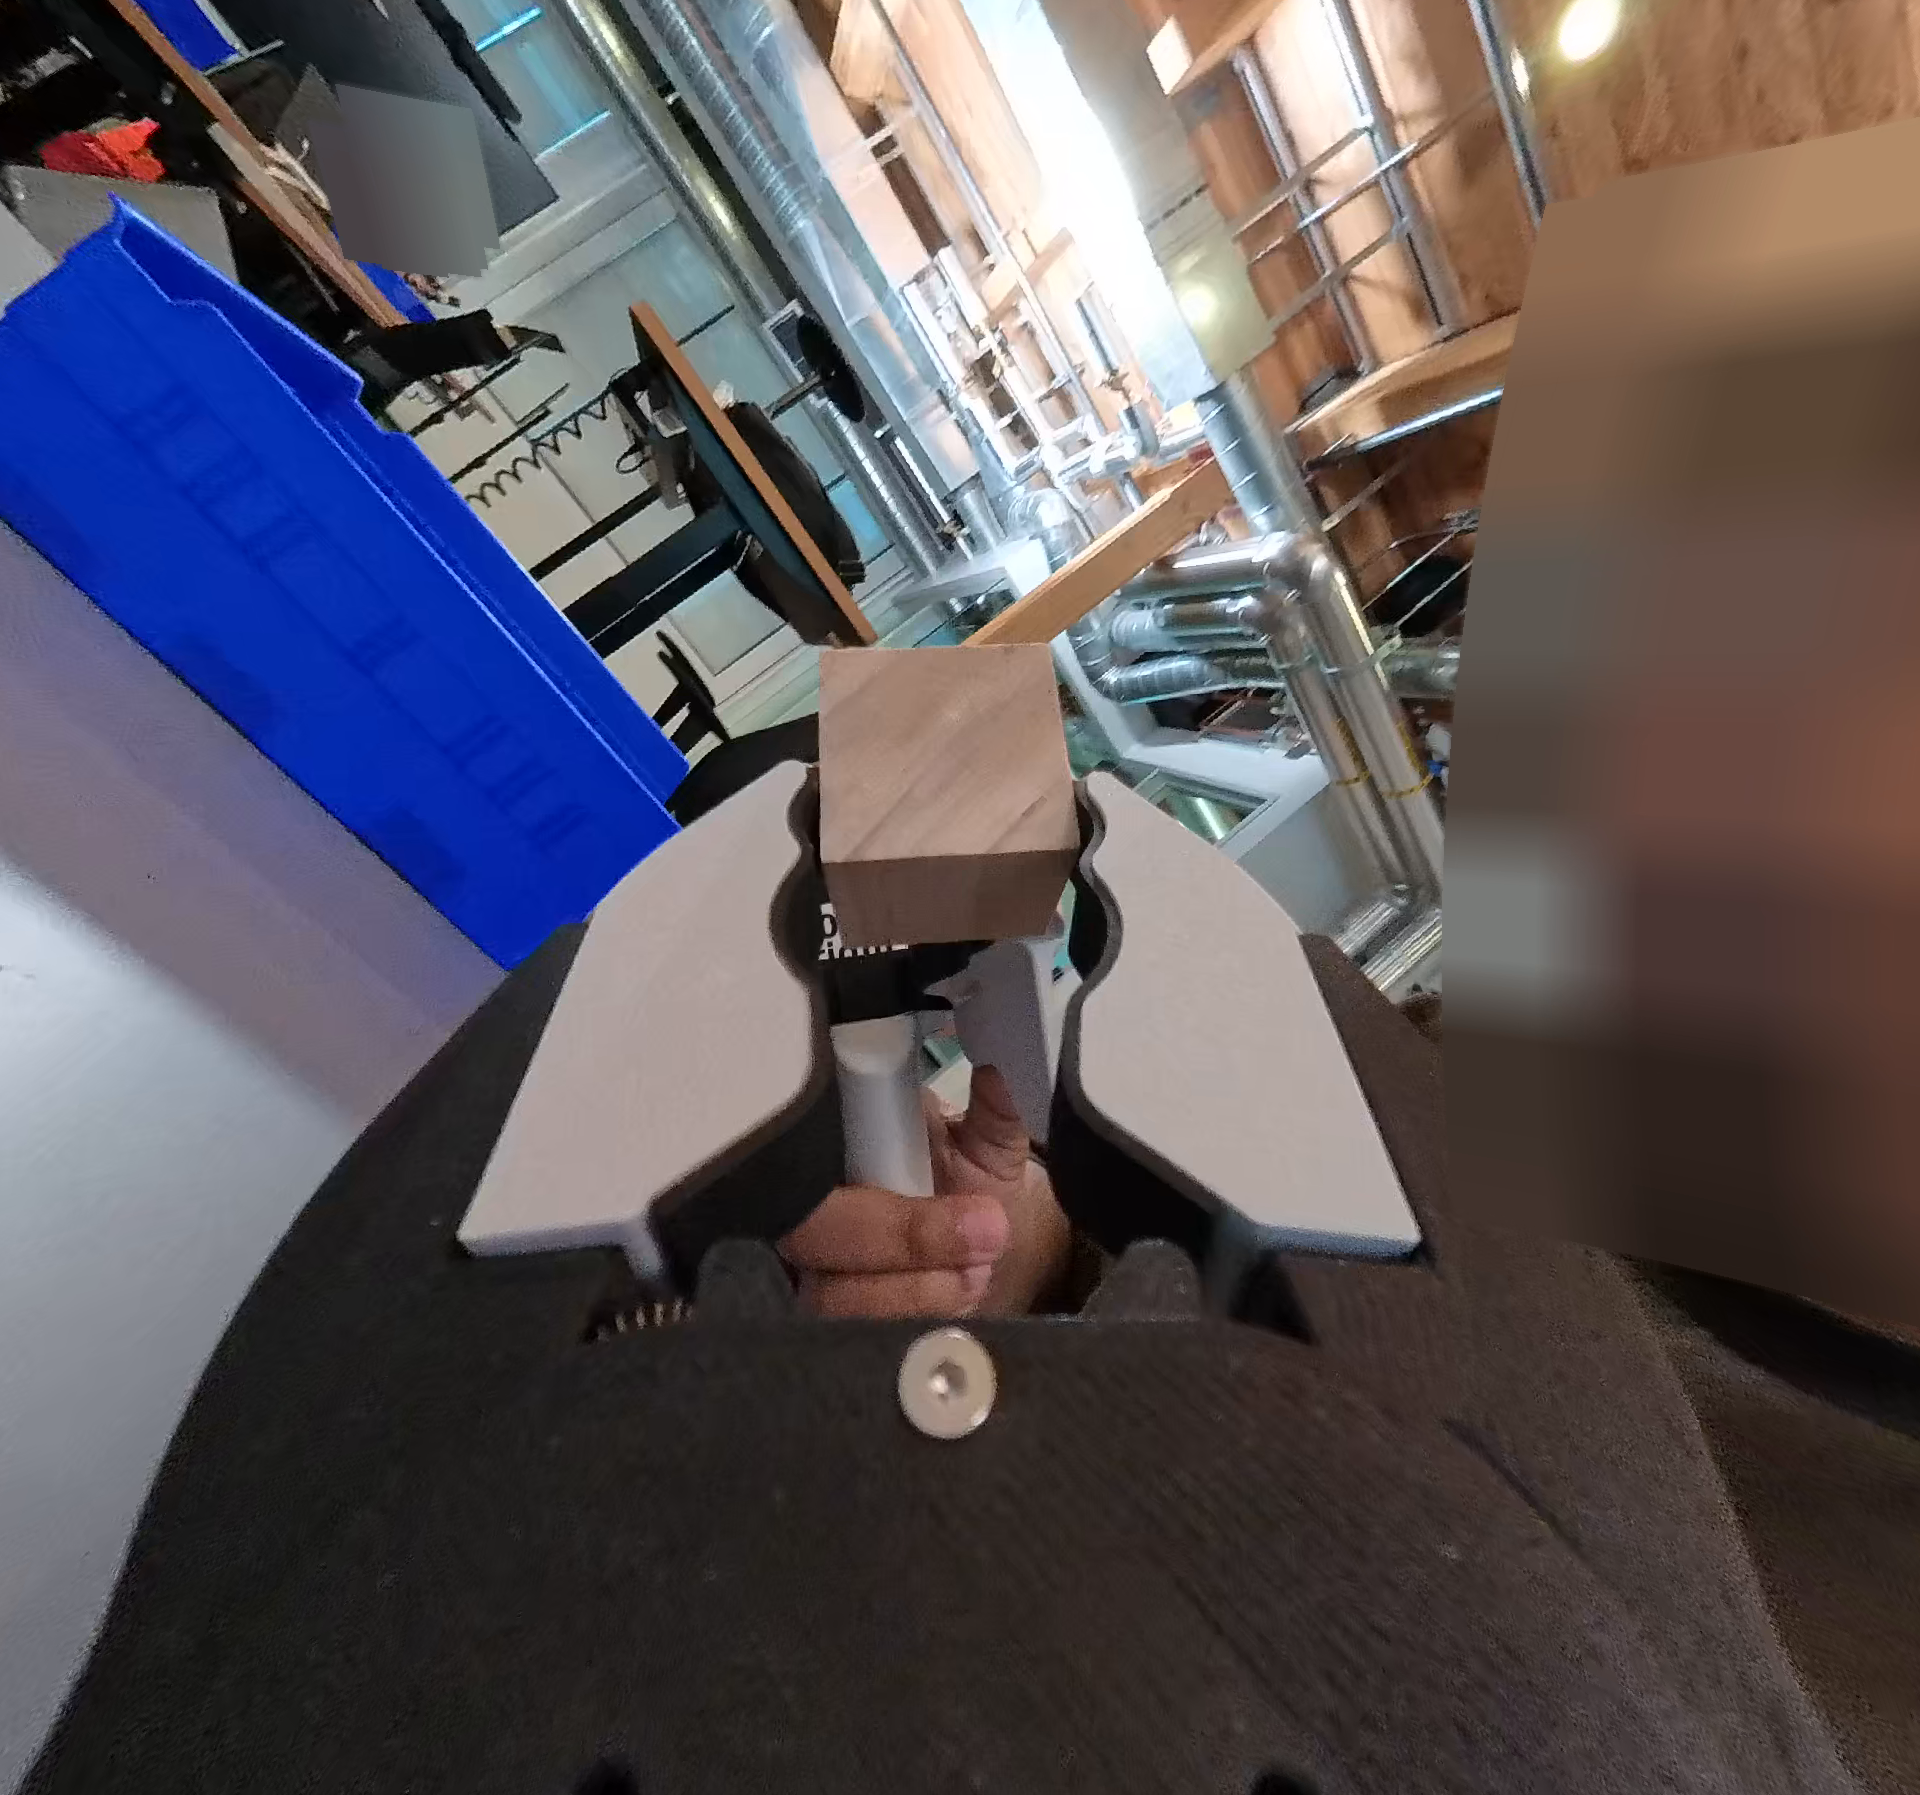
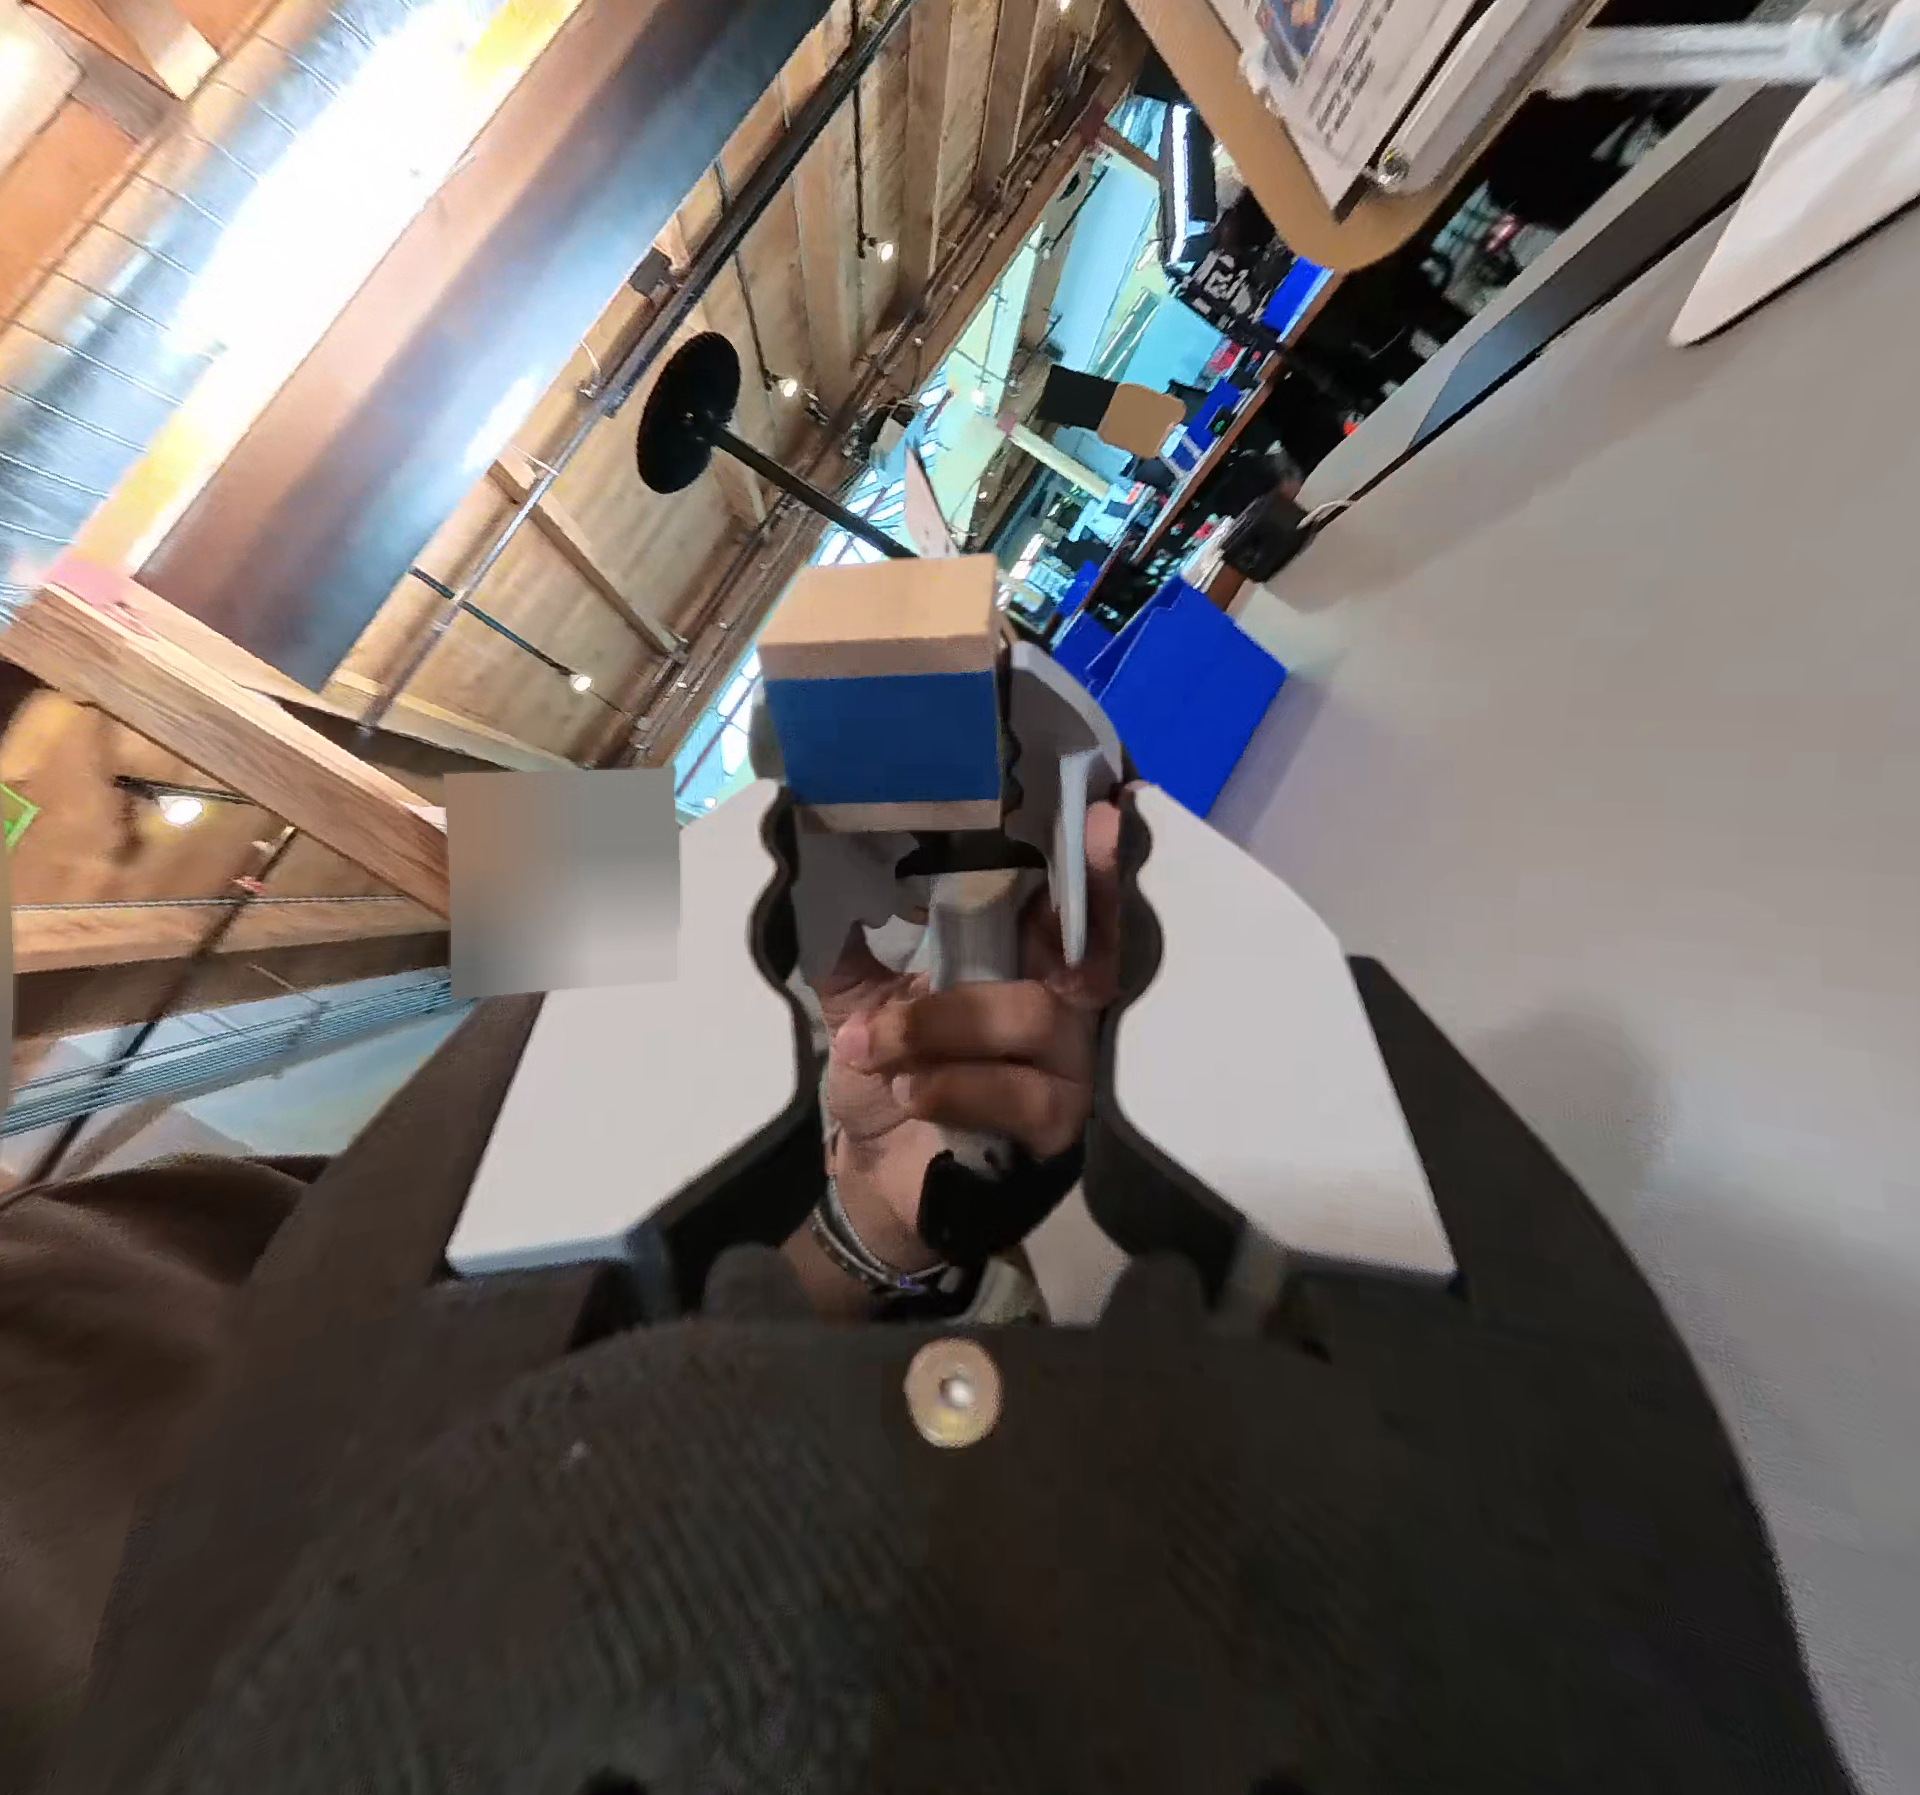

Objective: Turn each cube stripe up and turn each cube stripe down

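The left hand-held gripper (image 1: 945, 800) was clenched on the cube (image 1: 940, 758), raised off the tabletop (image 2: 1558, 810), plain wood faces toward its camera. In the right wrist view the cube sat at 12 o'clock, its blue stripe (image 2: 883, 737) facing that camera. The right hand-held gripper (image 2: 951, 810) stood released, jaws apart just below the cube. A blue bin (image 1: 312, 550) lay at 9 o'clock in the left view.
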The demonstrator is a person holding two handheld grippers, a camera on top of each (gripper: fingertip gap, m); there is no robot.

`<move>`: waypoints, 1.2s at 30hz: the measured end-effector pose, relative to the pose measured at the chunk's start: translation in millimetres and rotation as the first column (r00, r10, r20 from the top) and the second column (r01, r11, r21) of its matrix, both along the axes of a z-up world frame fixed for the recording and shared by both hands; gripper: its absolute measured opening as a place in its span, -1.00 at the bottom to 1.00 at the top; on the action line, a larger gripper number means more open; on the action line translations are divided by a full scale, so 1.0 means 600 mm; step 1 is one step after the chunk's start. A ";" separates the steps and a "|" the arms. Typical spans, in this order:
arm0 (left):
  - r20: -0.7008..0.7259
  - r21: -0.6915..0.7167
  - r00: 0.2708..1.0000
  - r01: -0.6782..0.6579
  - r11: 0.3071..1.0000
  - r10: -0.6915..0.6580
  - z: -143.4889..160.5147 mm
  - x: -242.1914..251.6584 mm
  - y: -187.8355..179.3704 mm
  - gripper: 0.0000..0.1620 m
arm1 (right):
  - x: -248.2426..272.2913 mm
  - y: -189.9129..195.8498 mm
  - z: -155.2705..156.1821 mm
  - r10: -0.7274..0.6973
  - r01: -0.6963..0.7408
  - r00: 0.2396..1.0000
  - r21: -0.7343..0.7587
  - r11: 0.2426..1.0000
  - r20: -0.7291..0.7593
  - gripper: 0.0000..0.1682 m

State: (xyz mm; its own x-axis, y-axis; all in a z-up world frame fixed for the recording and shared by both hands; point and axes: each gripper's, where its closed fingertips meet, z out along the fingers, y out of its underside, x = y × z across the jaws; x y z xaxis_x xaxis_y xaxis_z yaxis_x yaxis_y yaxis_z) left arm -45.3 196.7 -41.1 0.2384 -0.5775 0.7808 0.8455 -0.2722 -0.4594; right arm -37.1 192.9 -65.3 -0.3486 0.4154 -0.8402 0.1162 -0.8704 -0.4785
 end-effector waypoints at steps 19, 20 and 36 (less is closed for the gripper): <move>0.018 -0.045 0.999 0.040 0.998 -0.039 -0.010 0.020 -0.001 -0.44 | 0.031 0.032 0.046 -0.064 0.089 0.991 0.223 0.971 -0.114 -0.51; 0.030 -0.051 0.999 0.029 0.998 -0.028 -0.011 0.011 -0.002 -0.44 | 0.035 0.045 0.050 -0.088 0.115 0.989 0.250 0.961 -0.117 -0.51; -0.114 -0.181 0.993 0.007 0.984 -0.028 -0.057 0.002 -0.043 -0.43 | 0.165 0.559 -0.084 -0.769 -0.078 0.436 0.871 0.485 0.467 -0.49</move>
State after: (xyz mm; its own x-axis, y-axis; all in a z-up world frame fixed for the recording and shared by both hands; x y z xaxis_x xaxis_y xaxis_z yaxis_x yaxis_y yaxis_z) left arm -44.0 171.2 -75.3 0.3244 -0.4355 0.8397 0.7835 -0.3737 -0.4964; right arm 62.2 528.2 -115.5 0.5689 0.8193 0.0714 0.5472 -0.3122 -0.7766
